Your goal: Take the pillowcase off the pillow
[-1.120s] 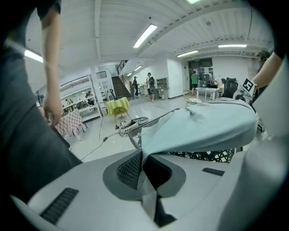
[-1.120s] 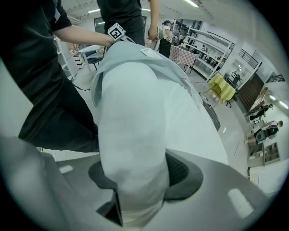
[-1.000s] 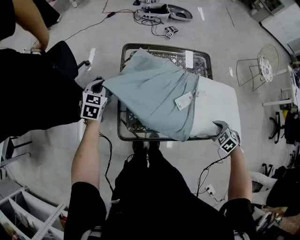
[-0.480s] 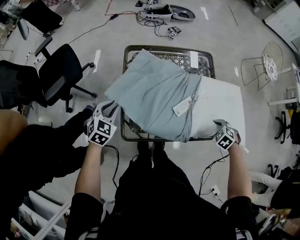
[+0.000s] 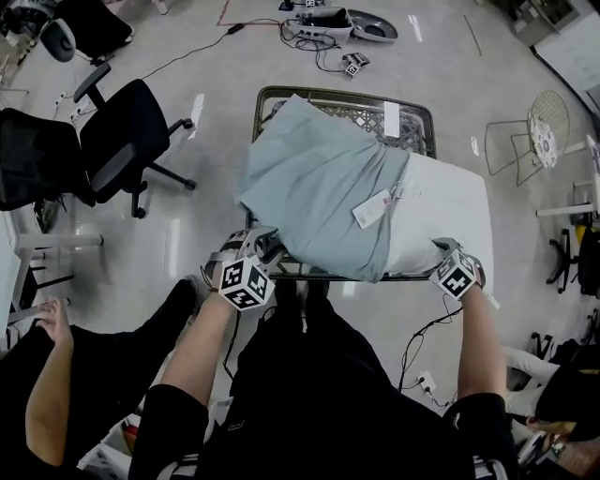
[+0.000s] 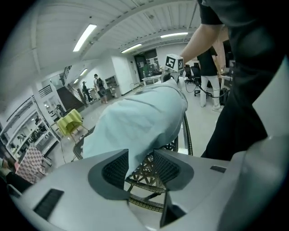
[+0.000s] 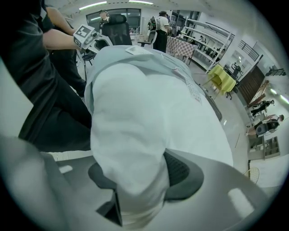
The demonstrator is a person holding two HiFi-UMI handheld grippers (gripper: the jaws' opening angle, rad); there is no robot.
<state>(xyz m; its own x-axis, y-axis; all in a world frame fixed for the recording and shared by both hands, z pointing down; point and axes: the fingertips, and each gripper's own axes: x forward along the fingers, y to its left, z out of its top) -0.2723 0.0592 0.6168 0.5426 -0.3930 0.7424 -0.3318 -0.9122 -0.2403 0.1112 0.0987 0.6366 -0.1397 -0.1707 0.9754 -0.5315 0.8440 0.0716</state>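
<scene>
A pale blue-grey pillowcase [image 5: 314, 192] covers the left part of a white pillow [image 5: 441, 211] lying across a wicker table [image 5: 337, 96]. My left gripper [image 5: 259, 246] is at the table's front left corner, its jaws opening. In the left gripper view the pillowcase [image 6: 135, 122] hangs just beyond the left gripper [image 6: 141, 157]; a tip of cloth and the wicker rim [image 6: 146, 173] show in the gap, with neither pad pressing on them. My right gripper [image 5: 442, 251] is shut on the pillow's near right corner. The white pillow [image 7: 149, 117] bulges out from between the right gripper [image 7: 137, 176] jaws.
Two black office chairs [image 5: 122, 141] stand on the floor to the left. A wire chair [image 5: 525, 131] is at the right. Cables and gear [image 5: 333, 23] lie beyond the table. A person's hand [image 5: 52, 323] shows at the lower left. A white tag [image 5: 373, 208] hangs on the pillowcase.
My left gripper has let go of the pillowcase's left corner and moved right and toward me, jaws now apart. The cloth has slumped back. The right gripper has held still.
</scene>
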